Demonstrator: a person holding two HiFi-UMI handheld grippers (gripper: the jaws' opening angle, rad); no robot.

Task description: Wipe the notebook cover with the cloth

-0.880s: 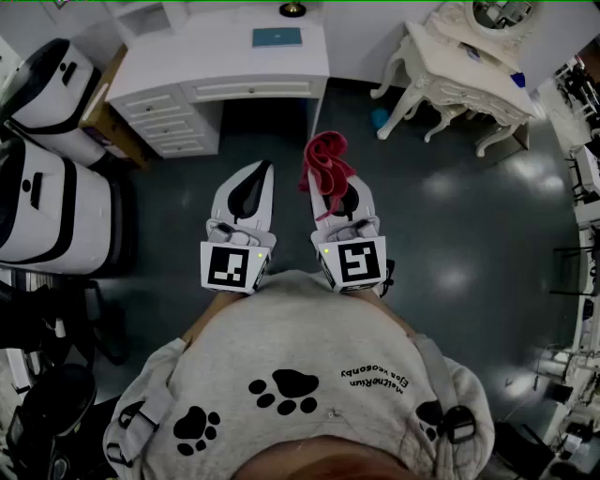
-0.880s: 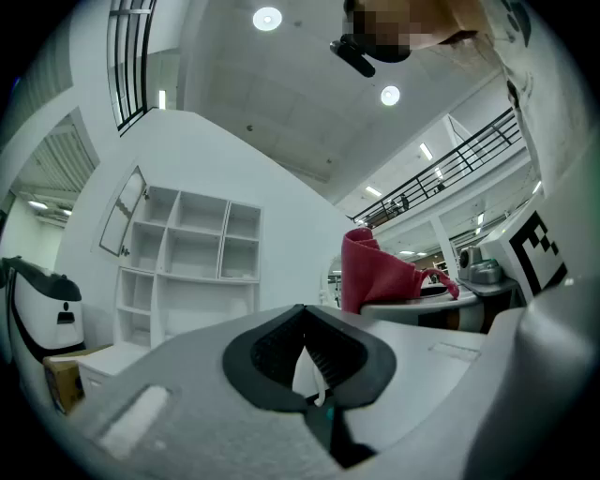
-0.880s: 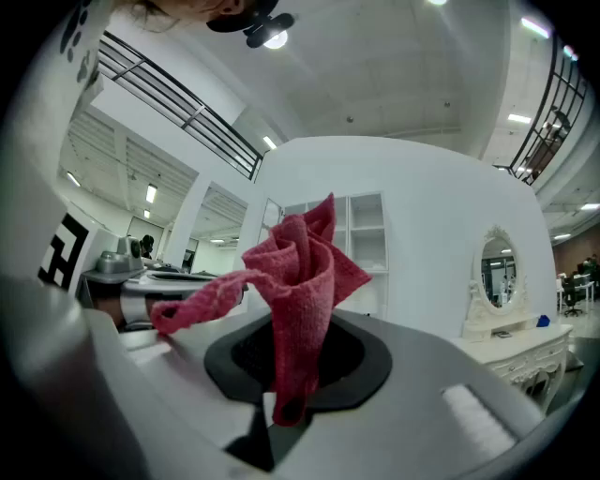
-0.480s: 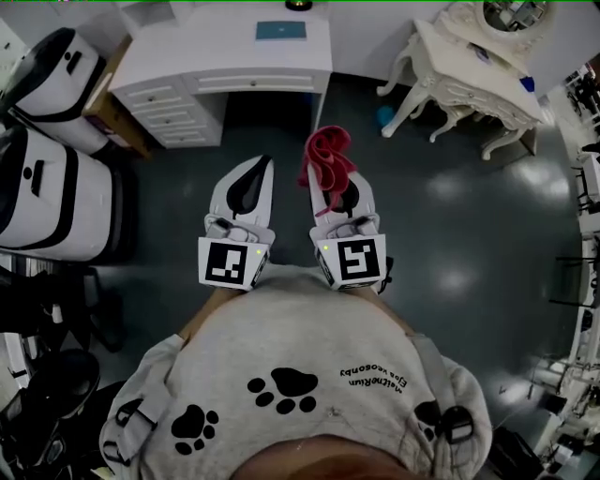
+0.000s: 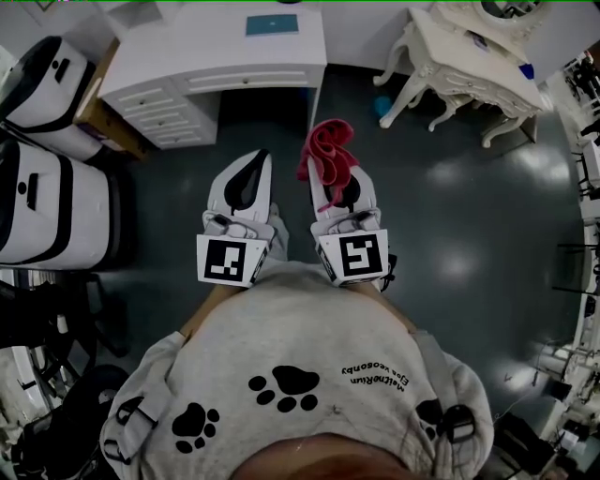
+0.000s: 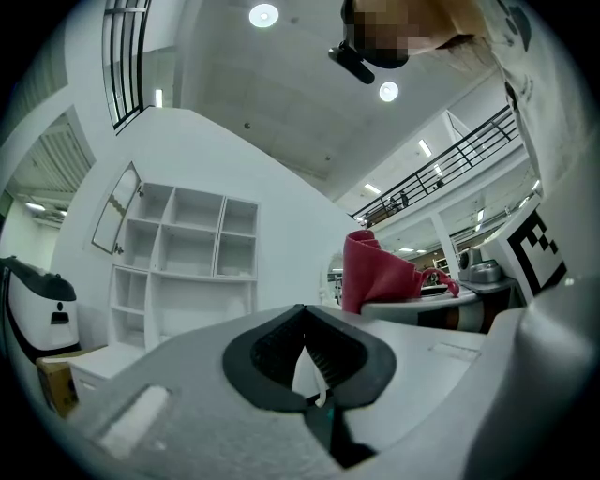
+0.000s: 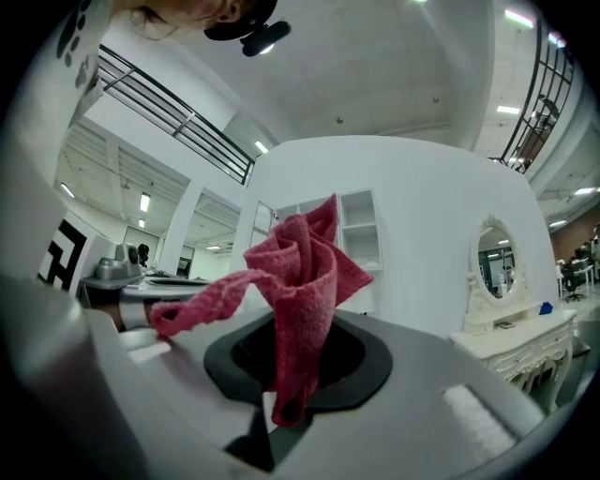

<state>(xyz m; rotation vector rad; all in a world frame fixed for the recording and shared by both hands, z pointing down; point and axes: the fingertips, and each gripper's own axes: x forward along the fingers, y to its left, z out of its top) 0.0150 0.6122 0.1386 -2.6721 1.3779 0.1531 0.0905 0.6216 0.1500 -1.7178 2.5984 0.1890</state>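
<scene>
Head view — cloth [image 5: 326, 150] gripped, notebook [image 5: 272, 24] lying apart on white desk [image 5: 216, 58].
Jaws — right gripper [image 5: 333, 183] clamped on the red cloth; left gripper [image 5: 260, 157] closed together, empty; both well short of the desk.

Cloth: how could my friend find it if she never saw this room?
Look below the white desk, where two white grippers point out over the dark floor. The cloth is the crumpled red bundle pinched by the fingers of the right gripper; the left gripper beside it holds nothing.
</scene>
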